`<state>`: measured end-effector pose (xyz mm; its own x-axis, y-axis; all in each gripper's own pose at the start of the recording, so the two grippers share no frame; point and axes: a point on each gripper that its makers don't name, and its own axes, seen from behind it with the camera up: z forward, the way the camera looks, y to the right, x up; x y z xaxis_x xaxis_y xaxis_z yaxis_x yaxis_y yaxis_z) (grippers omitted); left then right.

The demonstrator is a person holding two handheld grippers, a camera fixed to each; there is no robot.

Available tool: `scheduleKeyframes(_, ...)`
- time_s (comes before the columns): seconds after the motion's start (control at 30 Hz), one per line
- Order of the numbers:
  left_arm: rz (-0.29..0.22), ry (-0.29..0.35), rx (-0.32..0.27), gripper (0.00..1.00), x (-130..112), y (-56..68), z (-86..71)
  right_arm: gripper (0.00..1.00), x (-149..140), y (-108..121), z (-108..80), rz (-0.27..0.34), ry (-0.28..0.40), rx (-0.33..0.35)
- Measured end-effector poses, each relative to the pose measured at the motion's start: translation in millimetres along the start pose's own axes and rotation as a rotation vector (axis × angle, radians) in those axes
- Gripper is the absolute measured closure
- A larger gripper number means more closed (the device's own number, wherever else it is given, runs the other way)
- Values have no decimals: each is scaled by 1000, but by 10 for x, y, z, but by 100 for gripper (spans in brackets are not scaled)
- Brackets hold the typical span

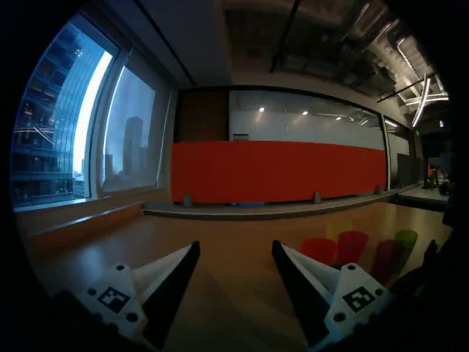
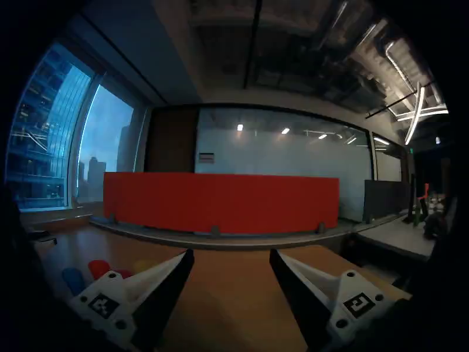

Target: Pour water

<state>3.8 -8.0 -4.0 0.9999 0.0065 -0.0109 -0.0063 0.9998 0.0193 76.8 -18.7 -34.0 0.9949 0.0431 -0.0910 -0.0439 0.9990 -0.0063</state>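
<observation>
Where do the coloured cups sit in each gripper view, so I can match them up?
Left gripper view: coloured cups lower right, on the table just past the left tongs.
Right gripper view: coloured cups lower left, past the right tongs.
Shared landmark: the red partition along the table's far edge.

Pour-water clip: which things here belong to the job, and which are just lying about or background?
Job:
- coloured cups, grouped on the wooden desk
- left gripper, fingers open, empty
- right gripper, fingers open, empty

Not part of it:
- red partition
- windows
- neighbouring desk
</observation>
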Motion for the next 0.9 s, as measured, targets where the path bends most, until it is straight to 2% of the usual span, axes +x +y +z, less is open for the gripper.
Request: scheduleKeyframes(0.9, 1, -17, -10, 9, -40, 27, 26, 0, 68, 19, -24, 6, 14, -2)
